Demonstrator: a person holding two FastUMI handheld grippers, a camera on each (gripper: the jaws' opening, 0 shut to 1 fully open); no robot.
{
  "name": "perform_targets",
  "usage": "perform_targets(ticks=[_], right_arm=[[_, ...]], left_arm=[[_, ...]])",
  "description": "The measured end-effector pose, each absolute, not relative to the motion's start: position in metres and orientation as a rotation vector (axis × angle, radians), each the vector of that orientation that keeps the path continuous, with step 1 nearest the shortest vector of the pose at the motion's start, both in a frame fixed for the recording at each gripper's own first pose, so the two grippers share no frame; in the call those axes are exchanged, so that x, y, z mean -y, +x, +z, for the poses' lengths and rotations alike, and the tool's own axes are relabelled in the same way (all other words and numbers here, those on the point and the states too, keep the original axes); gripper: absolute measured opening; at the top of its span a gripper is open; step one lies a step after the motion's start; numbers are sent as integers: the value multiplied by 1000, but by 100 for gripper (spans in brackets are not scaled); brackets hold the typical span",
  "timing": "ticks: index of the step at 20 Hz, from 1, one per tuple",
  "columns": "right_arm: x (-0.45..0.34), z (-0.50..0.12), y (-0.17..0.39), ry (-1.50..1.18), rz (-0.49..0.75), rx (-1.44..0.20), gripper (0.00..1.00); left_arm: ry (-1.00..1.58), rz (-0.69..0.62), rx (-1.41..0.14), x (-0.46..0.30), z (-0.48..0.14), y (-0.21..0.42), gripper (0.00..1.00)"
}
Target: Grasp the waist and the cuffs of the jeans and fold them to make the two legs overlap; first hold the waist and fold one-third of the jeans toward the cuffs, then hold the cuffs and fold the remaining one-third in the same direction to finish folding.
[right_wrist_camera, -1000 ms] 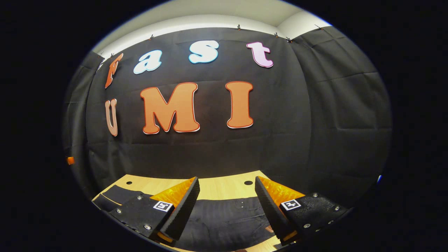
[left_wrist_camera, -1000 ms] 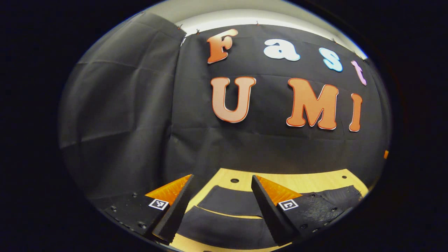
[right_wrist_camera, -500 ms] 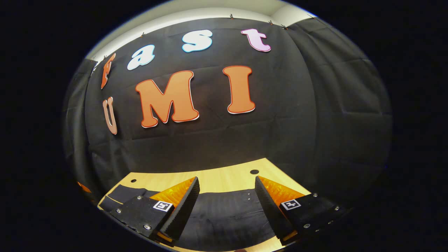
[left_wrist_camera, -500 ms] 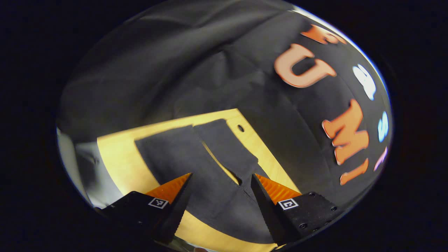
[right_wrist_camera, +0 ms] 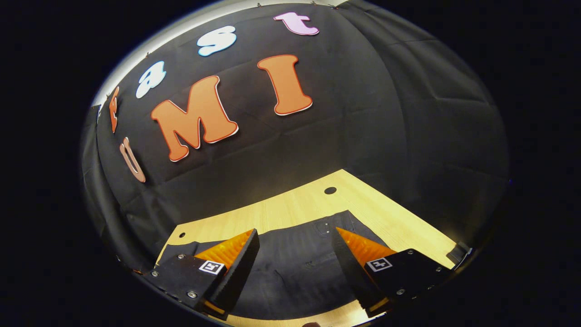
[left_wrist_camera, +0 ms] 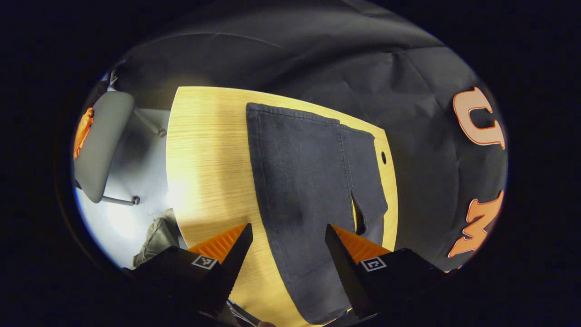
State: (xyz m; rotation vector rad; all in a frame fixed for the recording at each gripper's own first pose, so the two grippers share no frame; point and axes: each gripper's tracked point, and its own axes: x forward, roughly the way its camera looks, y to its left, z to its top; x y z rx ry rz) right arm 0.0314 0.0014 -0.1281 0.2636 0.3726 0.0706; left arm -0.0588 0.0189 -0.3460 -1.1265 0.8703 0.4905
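Two grippers are in play, and neither has hold of anything. The left gripper (left_wrist_camera: 287, 254) hangs above the table (left_wrist_camera: 204, 150) with its fingers spread wide, nothing between them but air. The right gripper (right_wrist_camera: 292, 259) stands likewise parted to full width and empty, poised over dark cloth.

The jeans (left_wrist_camera: 308, 181) lie flat on the pale wooden table, both legs stretched side by side with a narrow strip of wood showing between them toward the crotch. In the left gripper view the two cuffs sit at the far end of the table, near a small round hole (left_wrist_camera: 384, 157) in the board. In the right gripper view the upper part of the garment, with seams and what looks like a pocket, lies just beyond the fingers; this appears to be the waist end.

Judgement on handling: the fabric is dark denim, soft but with some body, moderately heavy, and not slippery. It should drape and sag between two holds. Firm bites at the waistband edge and the hemmed cuffs, where the cloth is doubled, would hold best.

No folding is yet done. No containers are present. A chair (left_wrist_camera: 97, 150) stands on the floor beyond the table.
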Motion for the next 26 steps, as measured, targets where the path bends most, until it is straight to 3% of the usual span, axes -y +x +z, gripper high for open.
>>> perform_targets(ticks=[9,15,22,24,26], right_arm=[[14,-148,43,265,48,-420,98],[16,-149,53,248,46,-430,98],[18,-137,54,226,38,-424,98],[22,-130,53,216,27,-412,98],[25,-124,50,219,17,-405,98]], left_arm=[[-1143,587,-894,-33,-365,-49,96],[-1134,550,-862,-31,-364,-30,95],[-1221,382,-748,-13,-357,22,94],[-1244,339,-736,-6,-359,33,88],[-1246,346,-762,-4,-371,40,68]])
